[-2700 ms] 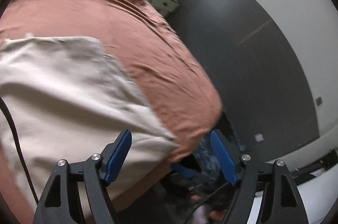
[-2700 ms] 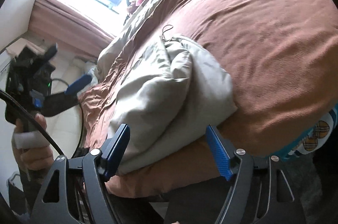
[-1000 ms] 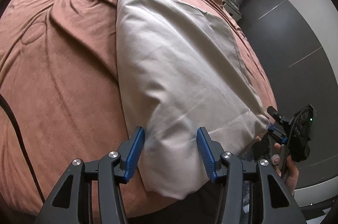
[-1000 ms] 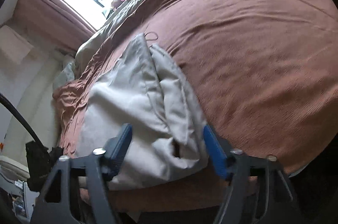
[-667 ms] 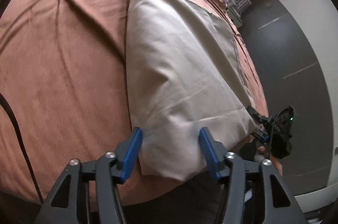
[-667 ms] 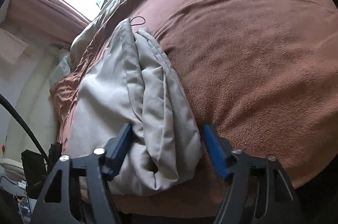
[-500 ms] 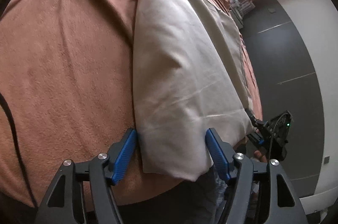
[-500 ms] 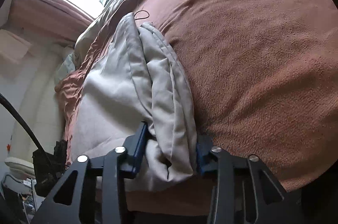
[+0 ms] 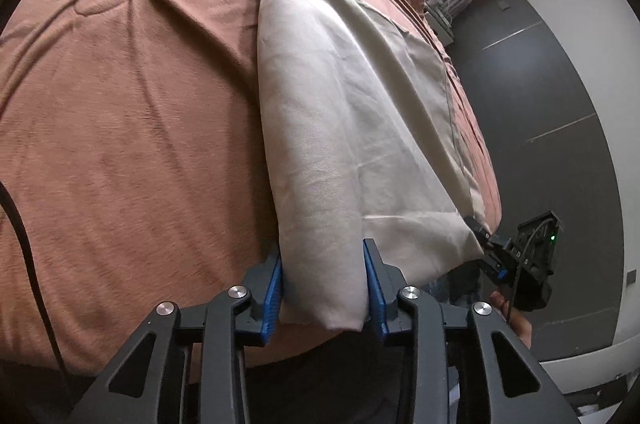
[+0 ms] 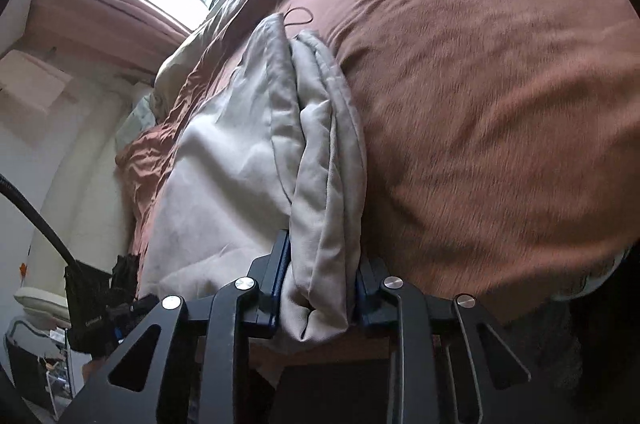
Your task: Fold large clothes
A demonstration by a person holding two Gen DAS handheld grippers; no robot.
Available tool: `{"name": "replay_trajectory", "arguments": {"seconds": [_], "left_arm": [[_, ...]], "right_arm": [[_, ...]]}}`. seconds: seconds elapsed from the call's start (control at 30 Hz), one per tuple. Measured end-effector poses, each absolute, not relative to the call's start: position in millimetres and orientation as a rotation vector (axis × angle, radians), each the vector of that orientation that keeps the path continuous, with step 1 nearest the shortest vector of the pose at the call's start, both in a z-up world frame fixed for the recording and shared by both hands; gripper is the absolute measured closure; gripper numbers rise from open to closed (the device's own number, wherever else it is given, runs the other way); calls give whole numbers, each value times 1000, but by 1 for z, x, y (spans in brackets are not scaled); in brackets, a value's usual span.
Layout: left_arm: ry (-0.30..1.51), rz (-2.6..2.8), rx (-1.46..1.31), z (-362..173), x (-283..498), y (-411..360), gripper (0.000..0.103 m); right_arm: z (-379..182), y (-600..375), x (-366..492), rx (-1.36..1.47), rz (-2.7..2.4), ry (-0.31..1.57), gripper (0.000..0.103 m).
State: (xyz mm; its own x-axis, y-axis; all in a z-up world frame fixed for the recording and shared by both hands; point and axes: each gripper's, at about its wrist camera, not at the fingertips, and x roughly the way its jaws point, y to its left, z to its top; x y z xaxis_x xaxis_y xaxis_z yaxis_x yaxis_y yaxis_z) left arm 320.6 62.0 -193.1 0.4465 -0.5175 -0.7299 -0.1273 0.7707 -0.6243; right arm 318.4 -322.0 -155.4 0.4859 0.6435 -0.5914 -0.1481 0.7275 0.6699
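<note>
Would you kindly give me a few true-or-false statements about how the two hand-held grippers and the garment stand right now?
1. The left hand-held gripper has beige garment fabric between its fingers. True.
2. The right hand-held gripper hangs open, clear of the cloth. False: it is shut on a bunched edge of the garment.
3. The garment lies on a brown bedspread. True.
4. The garment is dark blue. False: it is beige.
</note>
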Motion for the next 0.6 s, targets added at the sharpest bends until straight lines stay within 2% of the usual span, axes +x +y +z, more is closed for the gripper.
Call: {"name": "replay_trajectory", "arguments": {"seconds": [0.4,0.5,0.57,0.6], "left_arm": [[1126,-285,-593,-184,282,62,68],[1152,-286,-575,-189,278,61,65],[1185,-277,-583,-196,285,62,60],[1201,-278,-600,-199,289,63,59]], "right_arm": [[-161,-321,287,573,560,985,79],[-160,-324,287,536,573,985,78],[-161,-328,294,538,568,1003,73],[-162,-330,298,540,559,1017,66]]}}
